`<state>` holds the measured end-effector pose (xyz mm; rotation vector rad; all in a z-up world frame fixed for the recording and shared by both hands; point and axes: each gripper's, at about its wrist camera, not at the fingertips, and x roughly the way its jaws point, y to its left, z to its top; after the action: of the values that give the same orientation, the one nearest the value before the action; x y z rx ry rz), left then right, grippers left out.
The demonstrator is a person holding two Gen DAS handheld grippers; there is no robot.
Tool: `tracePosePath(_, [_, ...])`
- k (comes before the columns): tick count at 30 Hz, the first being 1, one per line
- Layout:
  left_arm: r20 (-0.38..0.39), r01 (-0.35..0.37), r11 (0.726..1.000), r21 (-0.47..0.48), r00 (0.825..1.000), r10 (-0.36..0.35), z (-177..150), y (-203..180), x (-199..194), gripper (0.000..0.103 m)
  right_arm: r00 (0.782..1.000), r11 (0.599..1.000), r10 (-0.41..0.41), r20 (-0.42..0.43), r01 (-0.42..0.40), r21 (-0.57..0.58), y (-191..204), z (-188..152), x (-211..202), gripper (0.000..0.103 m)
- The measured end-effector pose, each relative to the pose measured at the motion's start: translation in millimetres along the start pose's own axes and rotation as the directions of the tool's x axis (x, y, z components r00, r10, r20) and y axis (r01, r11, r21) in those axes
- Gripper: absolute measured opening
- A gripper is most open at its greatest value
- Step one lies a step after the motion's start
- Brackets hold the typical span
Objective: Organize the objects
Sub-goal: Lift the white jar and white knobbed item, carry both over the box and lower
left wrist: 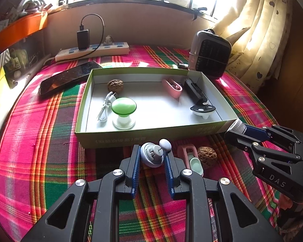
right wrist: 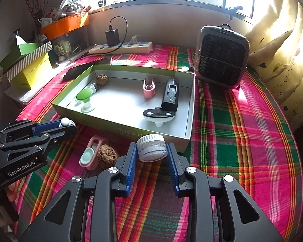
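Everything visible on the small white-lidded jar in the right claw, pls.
The small round clear jar with a ribbed white lid sits squeezed between the blue ribbed pads of the right claw, tilted slightly, lid uppermost. The body looks like clear plastic with pale contents. It is just in front of the near right corner of the green cardboard tray, outside it, over the plaid cloth. The left wrist view shows it side-on beside that corner.
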<state>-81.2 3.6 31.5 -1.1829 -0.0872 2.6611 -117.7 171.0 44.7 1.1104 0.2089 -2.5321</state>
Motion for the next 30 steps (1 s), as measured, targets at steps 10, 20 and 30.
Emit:
tracePosePath(10, [0.023, 0.008, 1.000, -0.013, 1.000, -0.008, 6.2, 9.9, -12.7, 0.021, 0.999, 0.999, 0.008, 0.038, -0.006, -0.041, 10.8, 22.7, -8.8, 0.031])
tracePosePath(20, [0.030, 0.005, 0.999, -0.045, 1.000, -0.004, 17.5, 26.8, -14.8, 0.021, 0.997, 0.994, 0.044, 0.064, -0.038, -0.103, 24.5, 62.3, -2.1, 0.031])
tracePosePath(30, [0.027, -0.022, 0.998, -0.063, 0.999, 0.024, 29.4, 43.9, -4.6, 0.021, 0.996, 0.987, 0.086, 0.029, -0.082, -0.137, 34.6, 99.6, 37.8, 0.031])
